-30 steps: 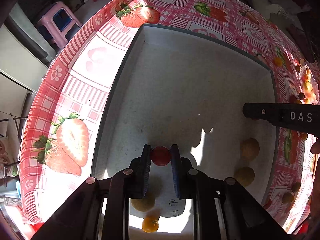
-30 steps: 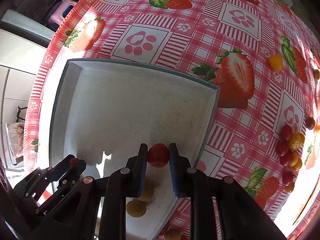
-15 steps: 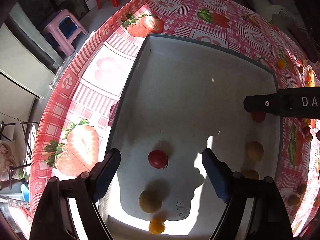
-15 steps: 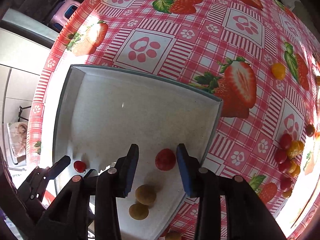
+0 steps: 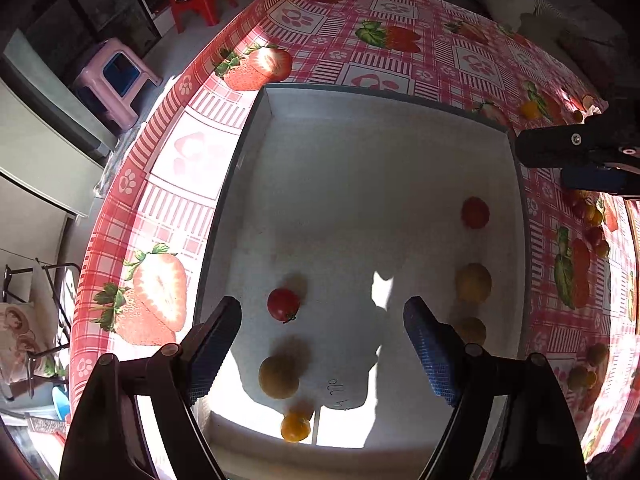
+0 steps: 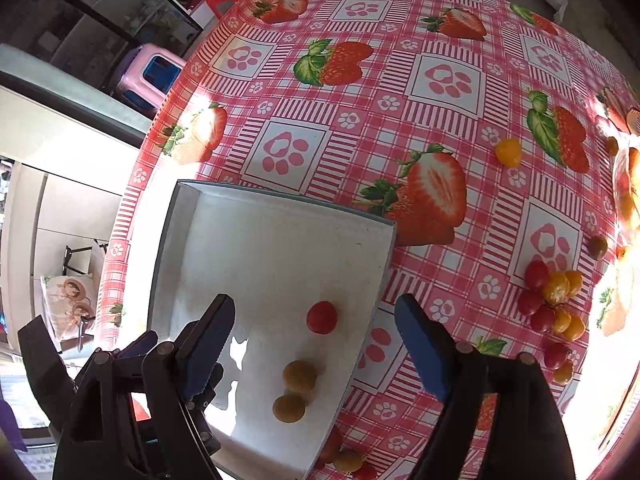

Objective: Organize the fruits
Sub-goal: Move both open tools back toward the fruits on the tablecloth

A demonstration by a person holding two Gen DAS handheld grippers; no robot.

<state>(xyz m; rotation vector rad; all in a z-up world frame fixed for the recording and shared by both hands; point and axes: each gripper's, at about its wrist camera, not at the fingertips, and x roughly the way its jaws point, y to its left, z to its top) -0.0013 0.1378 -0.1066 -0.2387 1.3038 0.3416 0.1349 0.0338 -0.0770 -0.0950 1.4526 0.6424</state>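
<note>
A white tray (image 5: 360,152) lies on the strawberry tablecloth; it also shows in the right wrist view (image 6: 248,240). My left gripper (image 5: 322,344) is open and empty above the tray's near end, over a red tomato (image 5: 283,304), a yellow fruit (image 5: 279,376) and an orange one (image 5: 295,428). My right gripper (image 6: 314,340) is open and empty above the tray's right side, over a red tomato (image 6: 322,317) and two yellow fruits (image 6: 299,376). These also show in the left wrist view: the red tomato (image 5: 475,212) and the yellow fruits (image 5: 473,282).
A heap of red and orange tomatoes (image 6: 554,300) lies on the cloth right of the tray, with a lone orange one (image 6: 508,152) farther back. A few fruits (image 6: 348,460) lie by the tray's near right corner. A pink stool (image 5: 116,76) stands beyond the table edge.
Both grippers opened and let their red tomatoes down into the tray, then rose and drew back from them. The jaws now stand wider apart than half a second ago.
</note>
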